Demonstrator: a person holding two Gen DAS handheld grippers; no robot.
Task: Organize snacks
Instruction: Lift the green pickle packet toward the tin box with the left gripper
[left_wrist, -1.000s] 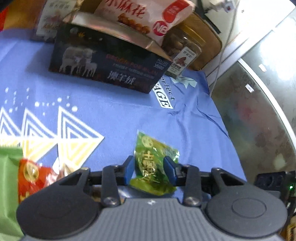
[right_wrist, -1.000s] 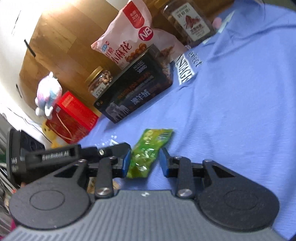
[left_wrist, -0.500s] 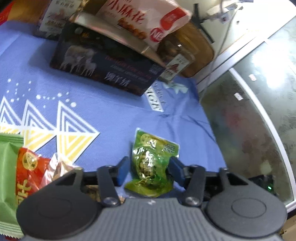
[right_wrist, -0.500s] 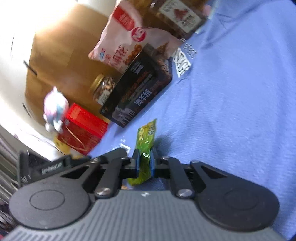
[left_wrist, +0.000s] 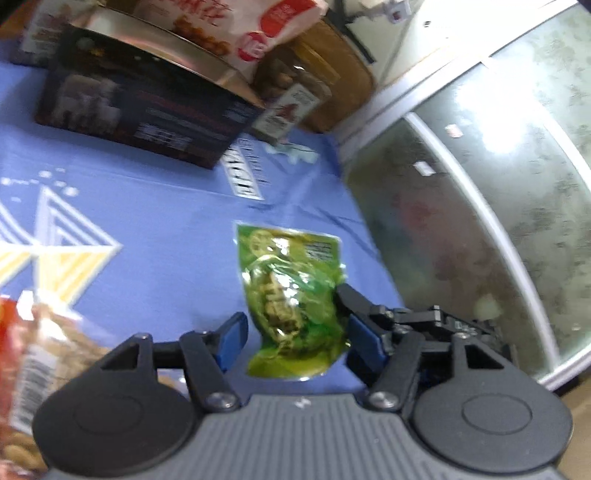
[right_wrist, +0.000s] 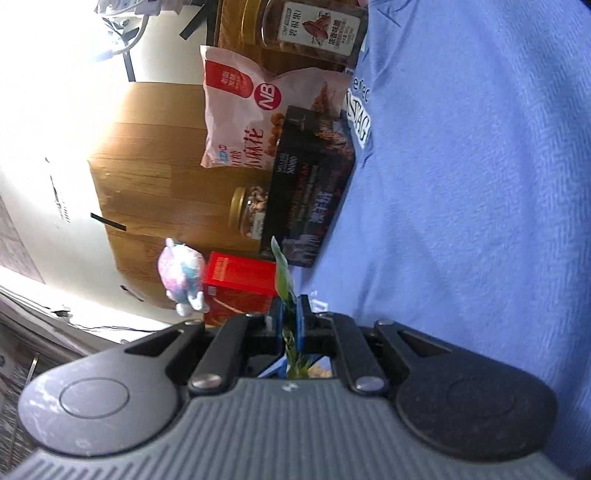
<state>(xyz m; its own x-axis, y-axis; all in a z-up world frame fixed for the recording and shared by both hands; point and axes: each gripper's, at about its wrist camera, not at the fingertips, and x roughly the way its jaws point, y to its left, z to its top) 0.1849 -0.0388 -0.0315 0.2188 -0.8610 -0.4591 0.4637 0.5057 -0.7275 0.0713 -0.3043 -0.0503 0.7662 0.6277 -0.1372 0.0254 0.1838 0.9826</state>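
A small green snack packet (left_wrist: 291, 295) hangs above the blue cloth (left_wrist: 166, 221). My right gripper (right_wrist: 290, 317) is shut on it; in the right wrist view the packet (right_wrist: 282, 280) stands edge-on between the blue pads. The right gripper (left_wrist: 354, 306) also shows in the left wrist view, pinching the packet's right edge. My left gripper (left_wrist: 291, 332) is open, its fingers either side of the packet's lower end, apart from it.
A dark box (left_wrist: 140, 110), a pink snack bag (right_wrist: 251, 110), two nut jars (right_wrist: 314, 26) and a red box (right_wrist: 236, 284) stand at the cloth's far edge. Red and tan snack packs (left_wrist: 26, 350) lie at left. A glass table edge (left_wrist: 480, 221) is at right.
My right gripper shut on the green packet and lifted it, rolling so the packet stands edge-on. My left gripper opened wider and let it go.
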